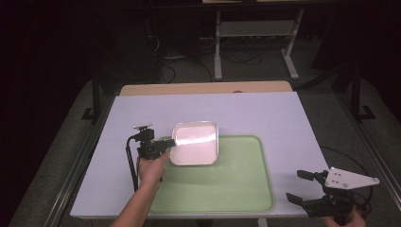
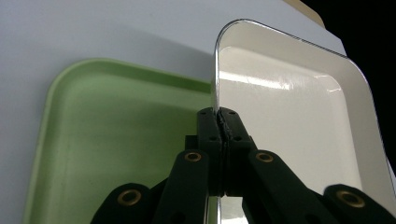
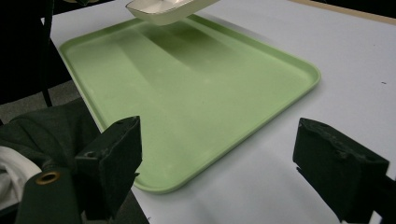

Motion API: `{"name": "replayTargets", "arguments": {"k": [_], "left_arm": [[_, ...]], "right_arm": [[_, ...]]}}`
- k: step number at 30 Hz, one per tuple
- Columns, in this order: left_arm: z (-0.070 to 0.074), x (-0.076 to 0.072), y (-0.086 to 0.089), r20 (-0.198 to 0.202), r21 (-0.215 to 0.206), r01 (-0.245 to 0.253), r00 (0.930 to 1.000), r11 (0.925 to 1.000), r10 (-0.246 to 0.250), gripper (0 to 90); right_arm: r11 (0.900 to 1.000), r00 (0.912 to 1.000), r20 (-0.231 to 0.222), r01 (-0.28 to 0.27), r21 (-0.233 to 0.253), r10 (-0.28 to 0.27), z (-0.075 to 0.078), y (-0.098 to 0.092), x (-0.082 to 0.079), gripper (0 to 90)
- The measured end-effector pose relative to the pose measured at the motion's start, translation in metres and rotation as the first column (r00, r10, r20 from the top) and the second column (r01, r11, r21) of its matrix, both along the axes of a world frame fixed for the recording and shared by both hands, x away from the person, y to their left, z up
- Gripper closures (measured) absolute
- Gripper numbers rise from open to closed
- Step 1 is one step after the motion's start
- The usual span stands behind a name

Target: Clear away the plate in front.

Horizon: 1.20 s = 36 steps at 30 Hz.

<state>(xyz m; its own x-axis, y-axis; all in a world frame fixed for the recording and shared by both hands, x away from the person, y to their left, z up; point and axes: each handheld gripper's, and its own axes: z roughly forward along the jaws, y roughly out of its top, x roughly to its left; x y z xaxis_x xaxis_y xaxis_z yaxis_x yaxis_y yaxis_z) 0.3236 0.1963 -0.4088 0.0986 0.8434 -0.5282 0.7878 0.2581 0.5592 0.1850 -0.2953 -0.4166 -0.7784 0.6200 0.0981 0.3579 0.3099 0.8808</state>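
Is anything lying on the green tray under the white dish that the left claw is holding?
Nothing visible. The left claw is clamped on the rim of the white rectangular dish, held above the pale green plastic tray, whose surface looks bare.

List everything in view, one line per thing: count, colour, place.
square dish: one, white with a glossy inside, over the far left part of the tray, clamped at its left rim and raised, as the right gripper view shows
tray: one, pale green, flat on the table near its front edge
table: one, white top with a wooden strip along the far edge
metal stand: one, white, on the floor beyond the table
left hand-held gripper: one, black, shut on the dish's rim
right hand-held gripper: one, black with a grey plate, jaws apart, at the table's front right corner
forearm: one, at the bottom left
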Motion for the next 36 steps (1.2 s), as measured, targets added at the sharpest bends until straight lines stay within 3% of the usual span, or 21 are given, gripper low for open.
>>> {"name": "replayTargets", "arguments": {"k": [7,14,18,36], "left_arm": [[-0.004,-0.013,-0.005,0.005,0.031,0.009,0.9999,0.9995,-0.010,88.7],[-0.013,-0.024,-0.012,-0.014,0.027,-0.005,0.9999,0.9996,0.005,88.7],[-0.019,-0.029,-0.018,-0.022,0.048,-0.013,0.9997,0.9988,0.014,88.7],[-0.037,-0.035,-0.034,-0.045,0.095,-0.029,0.9985,0.9951,0.033,88.7]], "right_arm": [[1.000,1.0000,-0.002,0.004,0.003,-0.004,0.000,-0.001,-0.001,14.7],[1.000,1.0000,0.004,0.005,0.001,-0.005,0.001,-0.001,-0.002,14.7],[1.000,1.0000,0.003,0.003,-0.002,-0.003,0.001,-0.001,-0.002,14.7],[1.000,1.0000,0.002,-0.001,0.000,0.001,0.000,0.000,-0.001,14.7]]}}
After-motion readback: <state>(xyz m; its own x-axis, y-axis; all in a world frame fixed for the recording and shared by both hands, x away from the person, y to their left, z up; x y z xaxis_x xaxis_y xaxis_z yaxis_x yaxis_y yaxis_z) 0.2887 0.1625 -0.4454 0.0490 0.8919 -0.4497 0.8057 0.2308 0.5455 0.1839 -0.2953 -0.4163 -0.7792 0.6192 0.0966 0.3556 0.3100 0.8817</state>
